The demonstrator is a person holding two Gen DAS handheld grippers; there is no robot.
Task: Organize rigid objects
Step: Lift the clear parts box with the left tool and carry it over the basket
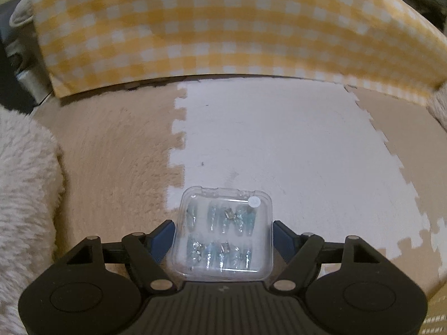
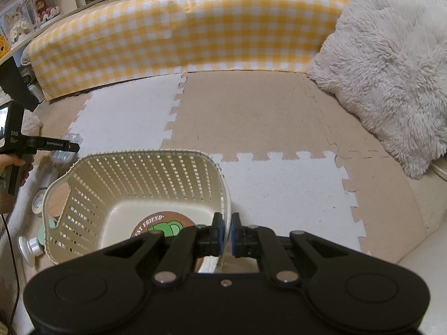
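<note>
Holding a clear case point(image 1: 223, 234) of blue stick-on nails crosswise in the left tongs point(image 1: 223, 230), its long side running toward twelve o'clock over the foam floor mat point(image 1: 279, 139). Pinching the basket point(image 2: 134, 184) rim at its three o'clock wall with the right tongs point(image 2: 227, 230), nearly closed. Reading "FRIEND" on a round coaster point(image 2: 159, 224) inside; "GenRobot.AI" on the left tool at nine o'clock.

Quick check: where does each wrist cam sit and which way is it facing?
Left wrist: on the left hand-held gripper, looking forward and down at foam mats; its fingers flank a clear case.
Right wrist: on the right hand-held gripper, shut on the basket rim; the left hand-held gripper shows at far left.
Shared: yellow checked cushion, mats, clear case.
</note>
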